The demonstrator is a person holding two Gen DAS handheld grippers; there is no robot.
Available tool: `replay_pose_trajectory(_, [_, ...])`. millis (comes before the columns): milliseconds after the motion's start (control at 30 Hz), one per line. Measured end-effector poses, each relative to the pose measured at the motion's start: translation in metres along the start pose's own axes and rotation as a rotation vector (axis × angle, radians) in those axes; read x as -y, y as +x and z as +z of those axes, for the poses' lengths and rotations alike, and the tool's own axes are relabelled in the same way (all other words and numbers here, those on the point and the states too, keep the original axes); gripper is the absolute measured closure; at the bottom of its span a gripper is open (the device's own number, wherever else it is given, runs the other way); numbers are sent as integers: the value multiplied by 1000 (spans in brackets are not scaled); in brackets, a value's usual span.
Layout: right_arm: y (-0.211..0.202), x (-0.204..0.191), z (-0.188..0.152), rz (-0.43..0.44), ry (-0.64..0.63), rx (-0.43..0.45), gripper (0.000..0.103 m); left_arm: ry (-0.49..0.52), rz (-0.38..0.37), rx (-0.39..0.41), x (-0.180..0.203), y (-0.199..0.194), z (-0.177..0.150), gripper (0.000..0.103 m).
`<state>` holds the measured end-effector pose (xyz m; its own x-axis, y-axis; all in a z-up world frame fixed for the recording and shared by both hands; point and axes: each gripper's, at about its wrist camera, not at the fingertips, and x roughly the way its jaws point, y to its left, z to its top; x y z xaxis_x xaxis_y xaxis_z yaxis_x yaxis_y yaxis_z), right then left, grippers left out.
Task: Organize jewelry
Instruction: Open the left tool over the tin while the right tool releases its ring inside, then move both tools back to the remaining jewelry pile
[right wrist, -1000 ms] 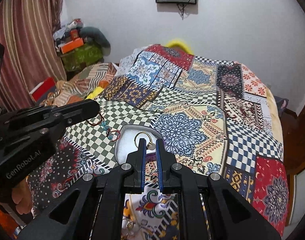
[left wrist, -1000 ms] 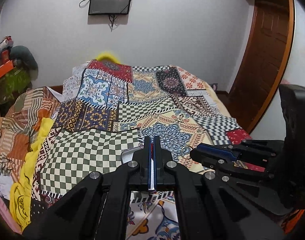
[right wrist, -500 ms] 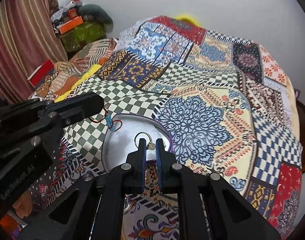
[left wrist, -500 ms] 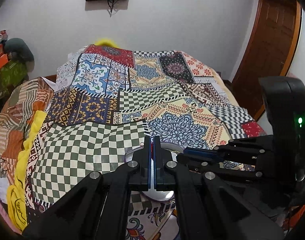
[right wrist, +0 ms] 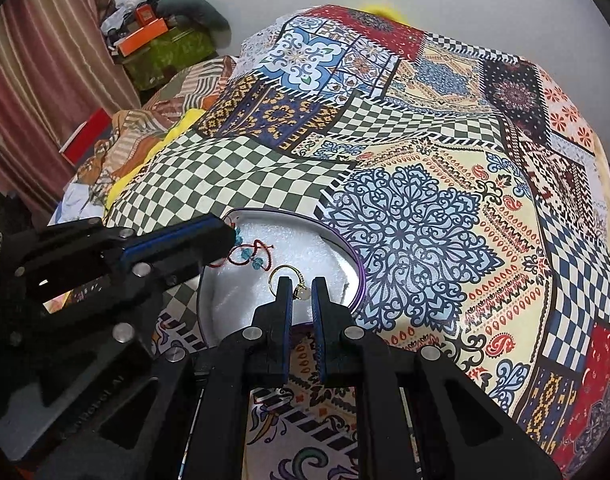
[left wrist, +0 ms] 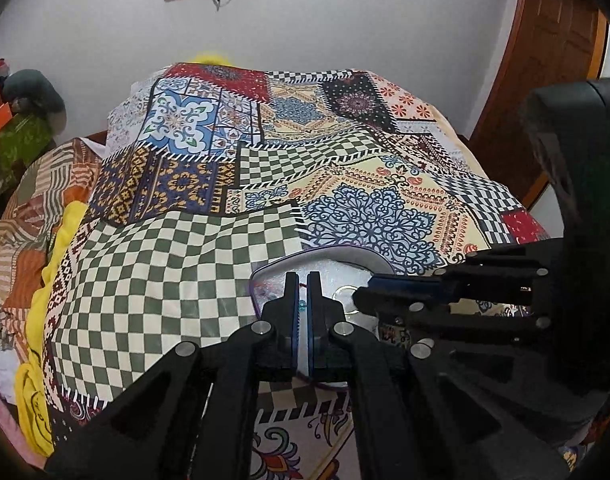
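A round purple-rimmed tin point(right wrist: 357, 276) with white foam lining lies on the patchwork bedspread; it also shows in the left wrist view point(left wrist: 265, 268). My left gripper point(left wrist: 303, 280) is shut on a red cord bracelet with blue beads point(right wrist: 247, 254), which hangs down onto the foam. My right gripper point(right wrist: 301, 284) is shut on a gold ring with a pale stone point(right wrist: 291, 280) and holds it just over the foam. The left gripper point(right wrist: 221, 236) reaches in from the left, close beside the right one.
The patchwork bedspread point(right wrist: 425, 140) covers the whole bed. A silver ring point(right wrist: 271, 394) lies on it below my right gripper. A cluttered side stand point(right wrist: 165, 44) and a curtain stand at the far left. A wooden door point(left wrist: 553, 60) is at the right.
Both grippers have moved forward and down over the tin. The bracelet now rests on the foam, and the ring has come down close to it.
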<state>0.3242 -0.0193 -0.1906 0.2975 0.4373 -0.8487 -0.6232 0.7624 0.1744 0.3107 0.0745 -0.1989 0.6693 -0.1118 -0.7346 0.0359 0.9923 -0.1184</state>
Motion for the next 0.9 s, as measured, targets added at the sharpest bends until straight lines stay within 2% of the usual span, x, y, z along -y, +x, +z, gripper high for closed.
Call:
replay_pose_trajectory(133, [-7,2,0,-19,7,14,94,-17,5,13,-6,-10,1,100])
replay_pose_trajectory(200, [-12,3,1,-26,10,18,94,-24,7,22,-8,-20,2,96])
replay_pose_trajectory(267, [-19,2,1,-33,7,25,93,-25,16,31,-9,-27,3,82])
replay_pose_trajectory(333, [-28,0,-1,-47,0,42,92,-24,32,45,-10,-37,2,75])
replay_pose_trajectory(400, [-40,-4,-3,-69,-13,68,86,-20,41,49,-10,-44,1,75])
replay_pose_trajectory(533, [-62,-14,-11,-112,-39,128,65,-13,46,37,-7,-57,-6,74])
replay_pose_trajectory(733, [-89,-23,-27,-140,-52,171,64,24,55,27,7,-76,-25,63])
replay_pose_trajectory(900, [-101,-27,-46,-194,-66,186,64,50,46,-4,19,-83,-44,63])
